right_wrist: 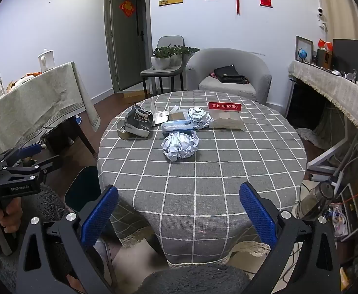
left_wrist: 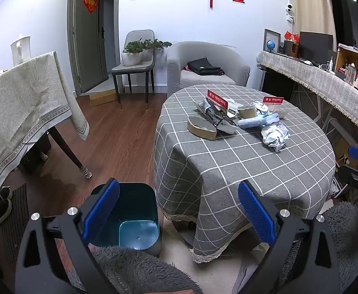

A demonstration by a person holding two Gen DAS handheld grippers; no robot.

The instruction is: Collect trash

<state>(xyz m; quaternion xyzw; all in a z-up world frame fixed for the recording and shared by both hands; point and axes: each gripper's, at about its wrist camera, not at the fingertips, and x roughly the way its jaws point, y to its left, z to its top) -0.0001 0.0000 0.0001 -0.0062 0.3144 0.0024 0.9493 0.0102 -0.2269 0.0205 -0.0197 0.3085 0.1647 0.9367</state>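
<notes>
While both tools hang short of the table edge, nothing is yet picked. Left gripper (left_wrist: 179,210): jaws spread wide, empty, low over the dark teal bin (left_wrist: 130,210), which stands open on the floor just beside the round table's (right_wrist: 203,183) near-left drape. Right gripper (right_wrist: 179,213): jaws likewise spread, empty, aimed at the table's centre.

Trash sits in a cluster on the far half of the checked cloth: nearest, a crumpled foil-like ball (right_wrist: 180,148); behind it a blue wrapped roll (right_wrist: 176,125), a second crumpled ball (right_wrist: 198,117), a red-topped SanDisk card pack (right_wrist: 225,116), a grey torn pouch (right_wrist: 138,122) and a tape-roll core (right_wrist: 122,128) at the left.

Judgement: step in hand is the first reach. The near ball looks the sensible start; it lies apart from the rest and in line with the right tool. Approach low and level, straddle its widest part, close gently since it will crush and may slip. Avoid snagging the cloth. Bin is left, so the carry crosses the table edge; left tool should stay out of that path.
</notes>
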